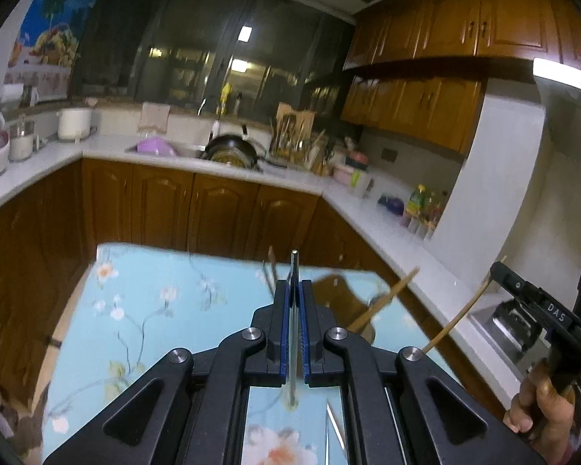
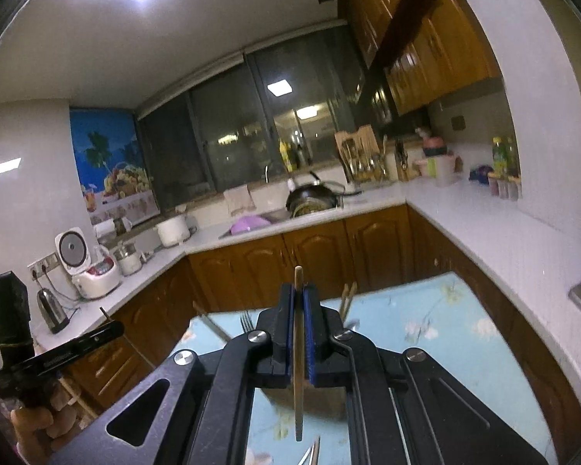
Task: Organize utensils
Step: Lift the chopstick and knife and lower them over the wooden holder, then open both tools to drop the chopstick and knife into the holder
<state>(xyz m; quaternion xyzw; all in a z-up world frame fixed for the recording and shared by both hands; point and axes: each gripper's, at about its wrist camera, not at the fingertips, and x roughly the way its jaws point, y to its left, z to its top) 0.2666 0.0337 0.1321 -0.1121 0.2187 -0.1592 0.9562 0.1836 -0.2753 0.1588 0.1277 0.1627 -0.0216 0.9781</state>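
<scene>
Utensils are held above the floral table [image 1: 143,310]: a thin metal one [image 1: 293,333] is clamped by the left gripper [image 1: 293,290], a wooden chopstick [image 2: 298,348], seemingly, by the right gripper [image 2: 299,294]. Slippage is risked by such narrow grips.

Light blue floral tablecloth [image 1: 143,310], brown wooden cabinets [image 1: 197,209], white countertop [image 1: 290,180], blue-padded black fingers [image 1: 279,317]

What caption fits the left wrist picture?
Left tool shut on a thin metal utensil, above the floral tablecloth in a kitchen.
</scene>
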